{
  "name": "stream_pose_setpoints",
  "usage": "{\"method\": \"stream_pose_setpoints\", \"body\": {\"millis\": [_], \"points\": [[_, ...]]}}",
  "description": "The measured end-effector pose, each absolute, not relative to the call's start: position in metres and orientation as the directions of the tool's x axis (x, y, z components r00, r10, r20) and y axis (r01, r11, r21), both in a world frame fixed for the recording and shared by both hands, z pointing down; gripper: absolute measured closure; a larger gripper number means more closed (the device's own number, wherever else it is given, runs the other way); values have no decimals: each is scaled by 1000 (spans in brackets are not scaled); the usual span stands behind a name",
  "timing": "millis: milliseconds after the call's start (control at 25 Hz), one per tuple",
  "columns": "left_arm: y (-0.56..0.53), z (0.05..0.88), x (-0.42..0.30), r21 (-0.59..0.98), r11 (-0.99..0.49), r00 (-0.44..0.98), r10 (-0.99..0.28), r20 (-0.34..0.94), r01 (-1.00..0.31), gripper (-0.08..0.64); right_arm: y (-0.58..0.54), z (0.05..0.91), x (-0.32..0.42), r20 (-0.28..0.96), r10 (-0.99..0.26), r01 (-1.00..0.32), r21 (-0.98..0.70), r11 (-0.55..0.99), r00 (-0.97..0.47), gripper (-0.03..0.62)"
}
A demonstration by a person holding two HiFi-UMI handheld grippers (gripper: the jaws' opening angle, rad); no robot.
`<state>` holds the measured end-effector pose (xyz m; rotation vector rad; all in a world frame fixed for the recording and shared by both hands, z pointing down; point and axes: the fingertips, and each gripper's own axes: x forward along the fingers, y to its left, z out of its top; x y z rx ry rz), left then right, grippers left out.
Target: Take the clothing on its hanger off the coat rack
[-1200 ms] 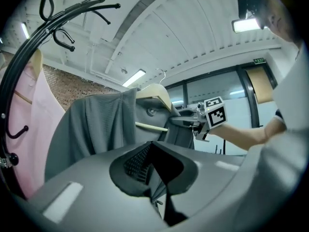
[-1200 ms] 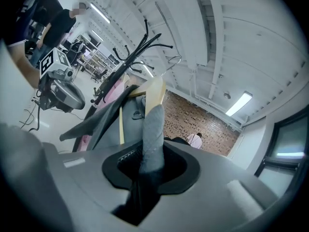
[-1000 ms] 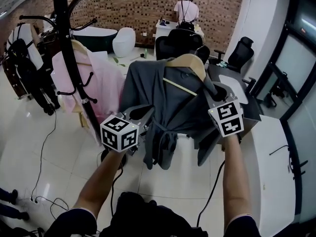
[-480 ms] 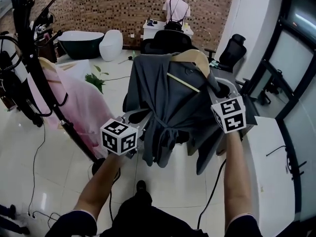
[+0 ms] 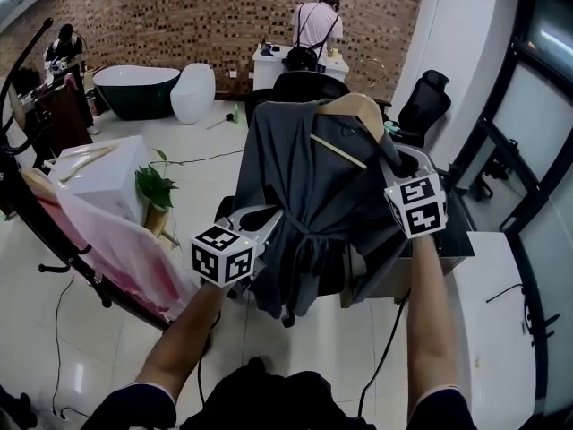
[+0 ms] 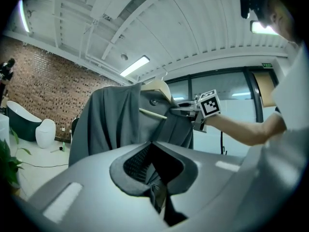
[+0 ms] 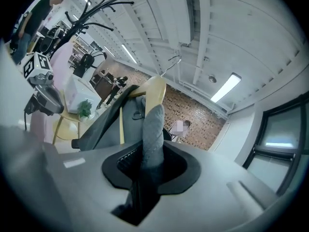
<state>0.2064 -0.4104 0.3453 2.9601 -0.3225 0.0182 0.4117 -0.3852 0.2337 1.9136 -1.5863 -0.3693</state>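
Note:
A grey robe (image 5: 309,191) hangs on a wooden hanger (image 5: 354,107), held up in the air away from the black coat rack (image 5: 55,236) at the far left. My right gripper (image 5: 392,161) is shut on the hanger's right shoulder through the grey cloth (image 7: 152,129). The hanger's wire hook (image 7: 171,64) is free of any peg. My left gripper (image 5: 269,225) is shut on a fold of the robe's lower front (image 6: 157,190). From the left gripper the robe (image 6: 116,122) and the right gripper (image 6: 190,111) show ahead. A pink garment (image 5: 121,249) stays on the rack.
A black office chair (image 5: 309,83) stands right behind the robe. To the left is a white box (image 5: 103,177) with a small plant (image 5: 154,186). A white desk (image 5: 483,276) runs along the right, with another chair (image 5: 425,101) behind it. A person (image 5: 315,25) stands at the far counter.
The robe on its hanger has moved away from the rack with both grippers still on it. The rack and pink garment have slid to the left edge of the head view.

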Motion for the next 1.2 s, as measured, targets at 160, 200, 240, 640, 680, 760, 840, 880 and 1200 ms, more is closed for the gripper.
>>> {"method": "stream_pose_setpoints", "body": {"millis": [160, 200, 240, 640, 680, 760, 840, 880, 1200], "points": [[-438, 351, 231, 169, -957, 972, -230, 44, -234, 549, -424, 242, 445, 192, -952, -788, 611, -73, 237, 517], [-446, 353, 237, 172, -955, 970, -238, 47, -242, 549, -435, 244, 453, 197, -952, -790, 610, -67, 233, 517], [-454, 354, 242, 175, -951, 967, -248, 50, -253, 549, -446, 247, 460, 202, -953, -792, 608, -60, 227, 517], [-509, 374, 272, 227, -882, 910, -408, 68, -413, 549, -527, 314, 506, 268, -955, -834, 550, 44, 126, 517], [-510, 379, 273, 235, -875, 905, -418, 77, -424, 549, -532, 320, 507, 271, -955, -833, 550, 53, 118, 517], [-510, 389, 276, 250, -862, 898, -430, 99, -440, 549, -540, 331, 508, 280, -954, -835, 546, 68, 105, 517], [-509, 400, 277, 264, -850, 890, -440, 122, -456, 549, -547, 343, 507, 297, -951, -843, 530, 90, 85, 517], [-508, 405, 276, 271, -843, 886, -446, 131, -464, 549, -551, 349, 505, 304, -950, -847, 522, 103, 71, 518], [-505, 435, 262, 303, -797, 852, -487, 192, -523, 549, -563, 417, 482, 420, -907, -870, 441, 222, -19, 532]]}}
